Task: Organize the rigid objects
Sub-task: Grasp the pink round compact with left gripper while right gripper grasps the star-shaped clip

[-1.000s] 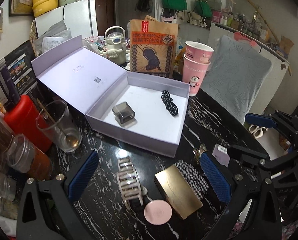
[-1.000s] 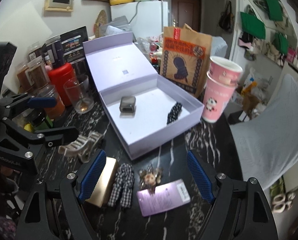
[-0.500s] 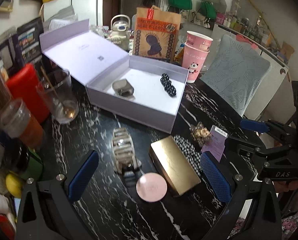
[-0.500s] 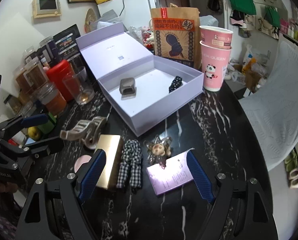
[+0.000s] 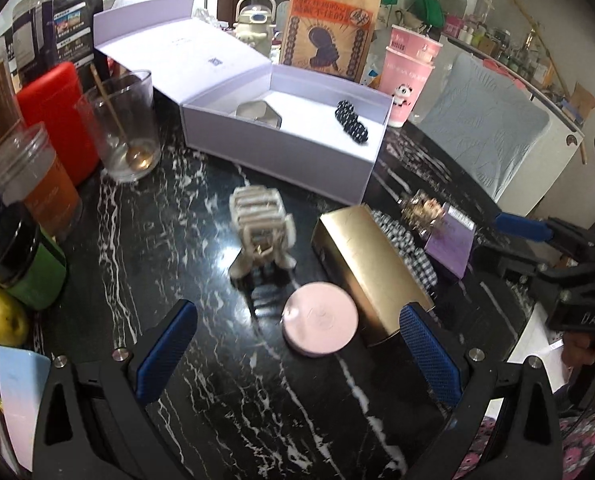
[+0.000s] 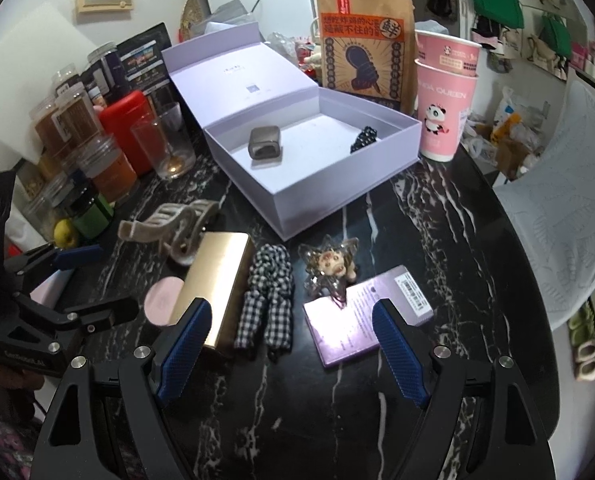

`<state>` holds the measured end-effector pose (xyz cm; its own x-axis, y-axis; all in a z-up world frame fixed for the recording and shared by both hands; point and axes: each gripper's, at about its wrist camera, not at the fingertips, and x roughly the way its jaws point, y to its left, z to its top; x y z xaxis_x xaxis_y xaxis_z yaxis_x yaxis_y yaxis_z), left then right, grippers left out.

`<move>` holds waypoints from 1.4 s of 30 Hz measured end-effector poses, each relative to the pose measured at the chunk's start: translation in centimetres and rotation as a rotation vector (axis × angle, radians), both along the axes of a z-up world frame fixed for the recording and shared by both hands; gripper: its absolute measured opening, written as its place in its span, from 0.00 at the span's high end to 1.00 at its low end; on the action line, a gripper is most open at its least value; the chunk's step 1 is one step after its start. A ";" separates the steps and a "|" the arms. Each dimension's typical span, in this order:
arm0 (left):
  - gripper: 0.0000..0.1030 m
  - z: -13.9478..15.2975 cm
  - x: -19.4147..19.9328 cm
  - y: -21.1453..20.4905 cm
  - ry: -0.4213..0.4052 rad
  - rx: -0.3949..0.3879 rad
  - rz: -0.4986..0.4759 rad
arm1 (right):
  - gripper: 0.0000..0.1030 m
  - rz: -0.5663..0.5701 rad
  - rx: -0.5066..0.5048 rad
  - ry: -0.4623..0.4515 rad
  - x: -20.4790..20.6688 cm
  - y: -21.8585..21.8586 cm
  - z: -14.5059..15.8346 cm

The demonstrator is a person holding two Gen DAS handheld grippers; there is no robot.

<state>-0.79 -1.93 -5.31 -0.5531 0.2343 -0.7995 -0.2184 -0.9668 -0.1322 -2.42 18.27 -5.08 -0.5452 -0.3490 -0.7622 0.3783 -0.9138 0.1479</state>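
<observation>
An open lilac box (image 5: 281, 152) (image 6: 337, 200) holds a grey metal case (image 6: 264, 142) and a black beaded clip (image 6: 363, 139). In front of it on the black marble table lie a beige claw hair clip (image 5: 260, 227) (image 6: 169, 227), a gold box (image 5: 371, 271) (image 6: 219, 280), a pink round compact (image 5: 319, 319) (image 6: 162, 306), a checked scrunchie (image 6: 268, 292), a figurine charm (image 6: 331, 267) and a purple card (image 6: 367, 316). My left gripper (image 5: 297, 356) is open, just short of the compact. My right gripper (image 6: 291, 344) is open, near the scrunchie.
A drinking glass with a spoon (image 5: 121, 124), a red canister (image 5: 59, 116), jars (image 5: 37, 184) and a lemon (image 5: 5, 316) crowd the left. A paper snack bag (image 6: 363, 56) and pink cups (image 6: 445, 100) stand behind the box. A grey chair (image 6: 569, 216) is at right.
Both grippers have drawn back toward the table's near side and dropped lower; the loose items now lie further ahead in both views. Nothing was grasped or moved.
</observation>
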 end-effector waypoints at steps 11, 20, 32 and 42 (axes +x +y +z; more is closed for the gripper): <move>0.18 -3.3 -0.8 0.3 -0.073 -0.040 -0.068 | 0.19 -0.045 -0.007 -0.044 -0.5 0.7 -1.5; 0.33 -4.4 -1.4 1.5 -0.060 -0.051 -0.128 | 0.19 -0.077 -0.010 -0.066 -1.0 1.0 -2.2; 0.51 -4.4 -2.0 2.0 -0.019 -0.063 -0.133 | 0.19 -0.117 -0.007 -0.065 -1.8 2.0 -2.8; 0.51 -4.0 -1.5 1.0 -0.044 -0.005 -0.088 | 0.20 -0.088 -0.007 -0.035 -3.6 1.1 -3.2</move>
<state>-2.26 -0.94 -9.32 -0.4946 0.2762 -0.8241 -0.2964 -0.9449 -0.1388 -6.04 19.35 -8.26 -0.5474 -0.3061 -0.7788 0.2908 -0.9423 0.1660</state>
